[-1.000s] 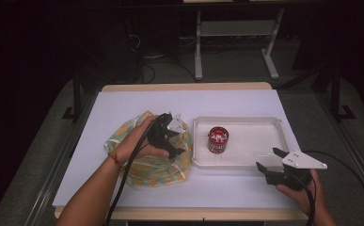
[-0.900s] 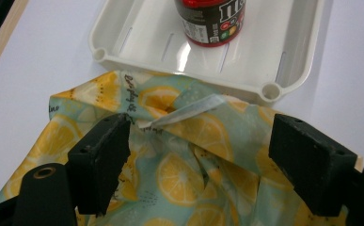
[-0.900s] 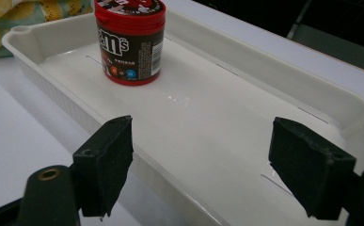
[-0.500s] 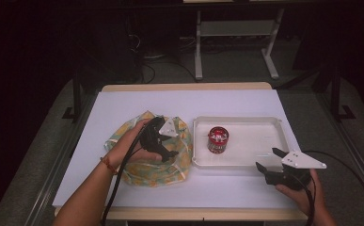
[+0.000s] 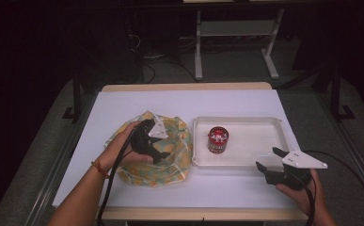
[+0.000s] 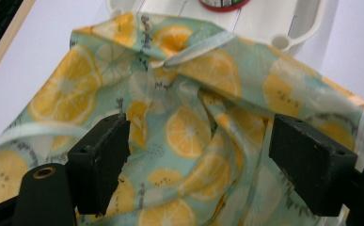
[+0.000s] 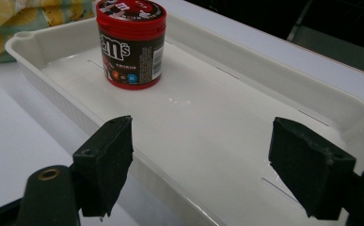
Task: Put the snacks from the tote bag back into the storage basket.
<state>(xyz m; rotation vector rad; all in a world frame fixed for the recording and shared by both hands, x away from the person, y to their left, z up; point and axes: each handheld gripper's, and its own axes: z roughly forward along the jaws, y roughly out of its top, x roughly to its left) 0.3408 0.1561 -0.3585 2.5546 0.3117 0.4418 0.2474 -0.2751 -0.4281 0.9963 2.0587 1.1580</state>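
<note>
From the high view, the left hand-held gripper point(image 5: 157, 149) sat over a crumpled fruit-print cloth bag point(image 5: 177, 155) on the left half of the white bench point(image 5: 137, 101). Just to the right of the bag was a white tray point(image 5: 259, 141) with a red-lidded candy jar point(image 5: 217, 140) standing upright in its left end. The right hand-held gripper point(image 5: 268, 159) hung near the tray's front right corner, jaws apart and holding nothing.

In the left gripper view, the jaws were spread wide with the bag's orange-slice fabric bunched up between them; I couldn't tell if they actually touched it. One of its pale straps point(image 6: 201, 47) ran across the top, and the tray's edge point(image 6: 295, 28) peeked out right behind the cloth.

The right gripper view looked into the tray point(image 7: 245, 136): jaws wide open over its near rim, the jar point(image 7: 131, 43) well ahead at the far end, a bit of the bag point(image 7: 24, 16) beyond it.
</note>
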